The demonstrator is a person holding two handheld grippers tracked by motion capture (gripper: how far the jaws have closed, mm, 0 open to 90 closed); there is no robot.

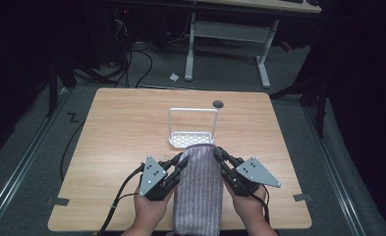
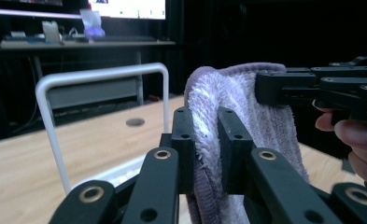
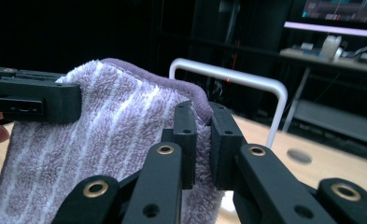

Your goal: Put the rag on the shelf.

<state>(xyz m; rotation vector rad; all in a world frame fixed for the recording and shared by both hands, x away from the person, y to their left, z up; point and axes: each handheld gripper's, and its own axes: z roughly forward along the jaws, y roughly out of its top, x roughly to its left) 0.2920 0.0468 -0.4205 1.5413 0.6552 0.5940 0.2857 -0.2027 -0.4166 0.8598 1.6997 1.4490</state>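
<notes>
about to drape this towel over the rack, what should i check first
1. Left tongs clamped on the purple striped terry towel: ok, both pads pinch its top edge.
2. Right tongs clamped on the towel's other top corner: ok.
3. Top edge held level between the two: ok, it spans evenly in the high view.
4. White wire rack with a perforated base upright on the wooden table: ok.
5. Path to the rack free: ok; the small black round disc lies beyond the rack.
6. Towel's lower end off the table: cannot tell, it runs past the bottom of the high view.
</notes>
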